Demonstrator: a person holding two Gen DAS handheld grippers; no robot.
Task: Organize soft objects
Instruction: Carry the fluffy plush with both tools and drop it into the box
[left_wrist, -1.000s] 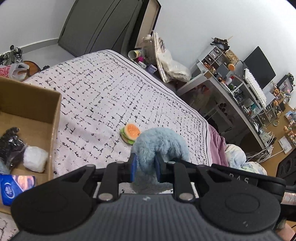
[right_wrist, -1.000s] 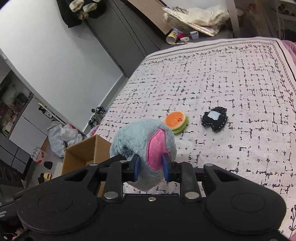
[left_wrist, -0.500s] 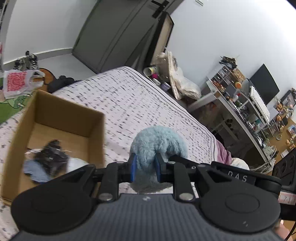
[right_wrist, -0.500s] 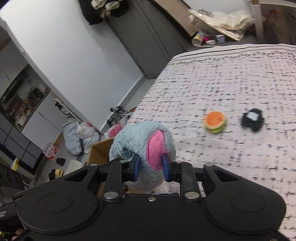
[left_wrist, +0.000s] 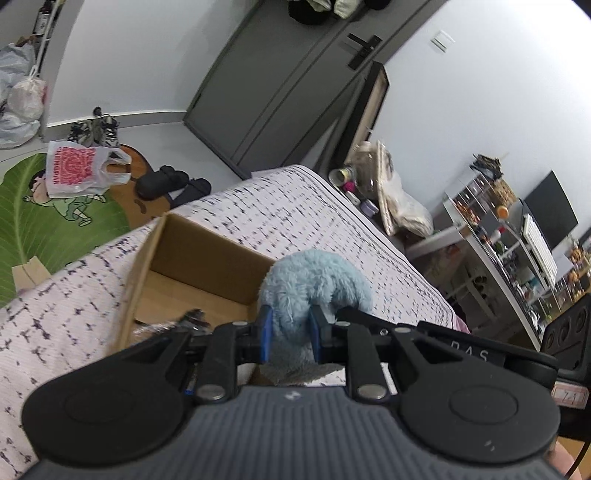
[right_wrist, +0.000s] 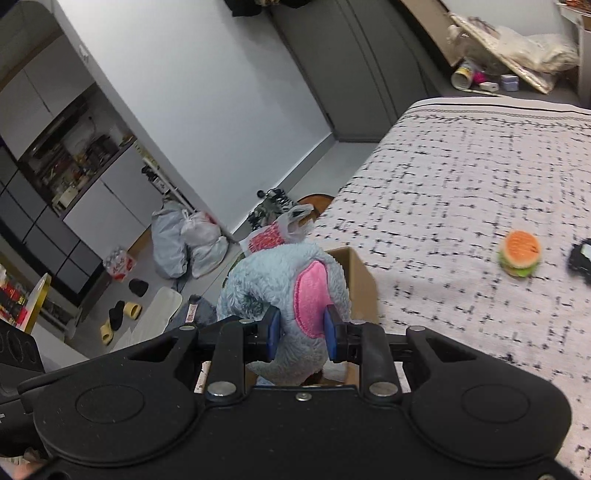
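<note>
Both grippers hold one light blue plush toy with a pink ear. My left gripper (left_wrist: 290, 334) is shut on its fluffy blue part (left_wrist: 314, 280). My right gripper (right_wrist: 301, 334) is shut on the plush (right_wrist: 258, 291) at the pink ear. The toy hangs over the open cardboard box (left_wrist: 199, 251), whose corner also shows in the right wrist view (right_wrist: 360, 277). A dark crinkly item (left_wrist: 192, 319) lies in the box. A burger plush (right_wrist: 519, 253) and a black plush (right_wrist: 580, 258) lie on the bed.
The bed has a white cover with black dashes (left_wrist: 295, 206). The floor at the left holds a green leaf rug (left_wrist: 44, 229), plastic bags (right_wrist: 192, 243), slippers and shoes. A cluttered desk and shelves (left_wrist: 517, 243) stand to the right of the bed.
Both grippers carried the blue plush to the left, from above the bed to over the cardboard box. The burger and black plush stayed on the bed, now far right.
</note>
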